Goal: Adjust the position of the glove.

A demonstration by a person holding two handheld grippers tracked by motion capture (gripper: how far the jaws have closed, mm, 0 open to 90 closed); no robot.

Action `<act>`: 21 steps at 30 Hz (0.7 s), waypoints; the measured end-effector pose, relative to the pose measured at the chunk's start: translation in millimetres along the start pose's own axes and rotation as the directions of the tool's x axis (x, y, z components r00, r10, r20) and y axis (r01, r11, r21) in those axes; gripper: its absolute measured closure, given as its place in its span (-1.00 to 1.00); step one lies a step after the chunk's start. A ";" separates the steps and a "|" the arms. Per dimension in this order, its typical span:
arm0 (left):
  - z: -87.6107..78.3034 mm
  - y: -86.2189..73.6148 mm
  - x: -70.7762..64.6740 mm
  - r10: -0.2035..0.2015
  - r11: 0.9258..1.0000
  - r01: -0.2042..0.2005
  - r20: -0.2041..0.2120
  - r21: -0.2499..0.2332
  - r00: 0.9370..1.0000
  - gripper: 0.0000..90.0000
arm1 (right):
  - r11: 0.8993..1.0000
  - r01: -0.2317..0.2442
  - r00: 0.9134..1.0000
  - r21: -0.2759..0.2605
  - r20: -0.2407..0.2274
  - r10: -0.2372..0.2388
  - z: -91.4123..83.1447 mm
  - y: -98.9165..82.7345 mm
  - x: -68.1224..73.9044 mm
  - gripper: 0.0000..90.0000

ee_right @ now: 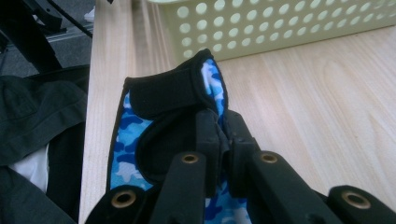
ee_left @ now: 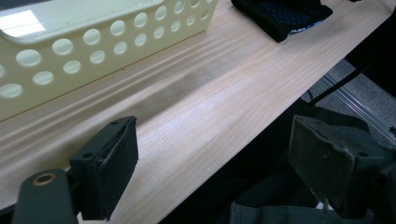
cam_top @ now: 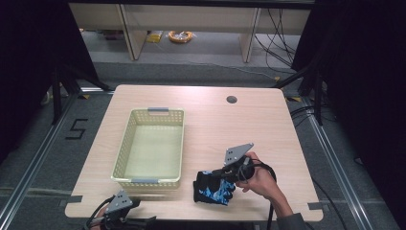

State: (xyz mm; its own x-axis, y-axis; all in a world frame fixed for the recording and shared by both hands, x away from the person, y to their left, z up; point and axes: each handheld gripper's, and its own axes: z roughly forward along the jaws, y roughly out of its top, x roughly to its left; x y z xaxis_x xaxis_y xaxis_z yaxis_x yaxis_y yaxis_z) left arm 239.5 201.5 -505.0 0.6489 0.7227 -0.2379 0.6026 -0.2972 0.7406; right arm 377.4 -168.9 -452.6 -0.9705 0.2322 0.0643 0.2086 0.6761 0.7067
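Note:
A black glove with blue camouflage patches (cam_top: 213, 188) lies on the wooden table (cam_top: 268, 124) near its front edge, right of the basket. My right gripper (cam_top: 219, 175) comes in from the right, shut on the glove. In the right gripper view the jaws (ee_right: 223, 126) pinch a fold of the glove (ee_right: 163, 93) close together. My left gripper (cam_top: 142, 222) rests at the table's front left edge. Its pads (ee_left: 116, 158) stand wide open over the table edge with nothing between them. The glove (ee_left: 280, 14) shows far off in that view.
A pale yellow perforated basket (cam_top: 158, 111) stands left of centre on the table, with nothing inside; its wall shows close by (ee_left: 93, 51) and behind the glove (ee_right: 280, 28). A round cable hole (cam_top: 231, 99) sits at the table's back right. Dark cloth lies below the front edge (ee_right: 37, 116).

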 end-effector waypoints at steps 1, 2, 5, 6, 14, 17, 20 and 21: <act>-1.6 0.5 2.3 0.028 0.999 -0.028 -0.010 0.029 1.000 -0.65 | 1.000 0.017 1.000 0.001 -0.008 -0.017 1.3 0.3 -1.2 0.94; -1.5 0.4 2.3 0.029 0.999 -0.029 -0.009 0.031 1.000 -0.65 | 1.000 0.002 1.000 0.008 -0.015 -0.002 2.0 0.1 -1.1 0.94; -0.4 -0.2 0.9 0.002 1.000 -0.002 0.001 0.010 1.000 -0.65 | 0.999 0.037 0.998 -0.001 -0.048 -0.037 6.4 0.6 -4.9 0.93; 0.3 -0.3 0.0 -0.022 1.000 0.022 0.007 0.010 1.000 -0.65 | 0.999 0.035 0.998 0.002 -0.052 -0.035 7.6 0.6 -5.3 0.93; 0.4 -0.3 0.6 -0.007 1.000 0.007 -0.001 -0.004 1.000 -0.65 | 0.997 0.063 0.995 0.052 -0.087 -0.058 16.6 -1.5 -8.2 0.93; -0.4 -0.2 0.6 -0.004 1.000 0.004 0.000 0.000 1.000 -0.65 | 0.994 0.095 0.992 0.058 -0.094 -0.090 20.9 -2.2 -11.0 0.92; -1.0 -0.2 0.8 -0.005 1.000 0.005 0.002 0.018 1.000 -0.65 | 0.993 0.088 0.992 0.075 -0.102 -0.081 28.1 -5.7 -12.2 0.90; -1.1 0.0 1.2 0.013 1.000 -0.013 0.002 0.012 1.000 -0.65 | 0.993 0.068 0.994 0.098 -0.095 -0.059 30.2 -7.3 -11.6 0.89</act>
State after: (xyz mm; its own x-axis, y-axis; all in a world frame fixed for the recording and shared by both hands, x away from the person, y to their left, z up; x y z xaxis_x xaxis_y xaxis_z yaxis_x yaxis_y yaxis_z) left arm 239.8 203.0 -504.6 0.6577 0.7175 -0.2294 0.5997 -0.3145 0.7358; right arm 390.8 -155.4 -479.8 -0.9882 0.1244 0.0898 0.1529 0.7554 0.6372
